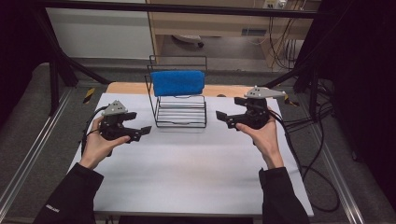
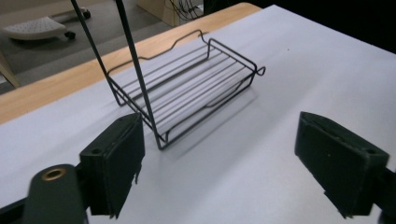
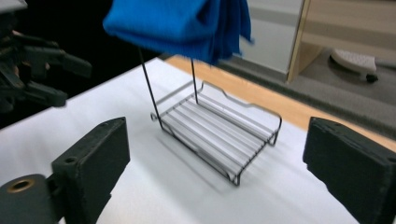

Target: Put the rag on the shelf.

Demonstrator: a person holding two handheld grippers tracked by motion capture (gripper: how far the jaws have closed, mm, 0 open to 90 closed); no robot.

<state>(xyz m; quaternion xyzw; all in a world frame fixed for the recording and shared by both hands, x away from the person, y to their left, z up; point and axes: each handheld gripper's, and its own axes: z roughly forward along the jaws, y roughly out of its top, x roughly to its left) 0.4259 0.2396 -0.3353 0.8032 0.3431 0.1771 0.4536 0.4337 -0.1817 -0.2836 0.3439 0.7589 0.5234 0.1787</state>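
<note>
A black wire rack [image 1: 181, 112] stands at the back middle of the white table [image 1: 187, 163]. A folded blue towel [image 1: 178, 82] hangs over its top rail. My left gripper [image 1: 142, 131] hovers left of the rack, jaws open and empty, pointing toward it. My right gripper [image 1: 220, 116] is level with it on the rack's right side, also open and empty. In the left gripper view the rack's slatted base [image 2: 187, 88] lies beyond the spread jaws [image 2: 224, 154]. The right gripper view has the rack [image 3: 219, 135] and towel [image 3: 182, 25] ahead of its open jaws [image 3: 219, 172], with the left gripper [image 3: 42, 70] far off.
A wooden strip [image 1: 126, 87] borders the table's far edge. Black cables [image 1: 308, 140] trail off the right side onto the floor. Dark frame posts [image 1: 53, 79] stand at both back corners. White tabletop stretches between the hands and the near edge.
</note>
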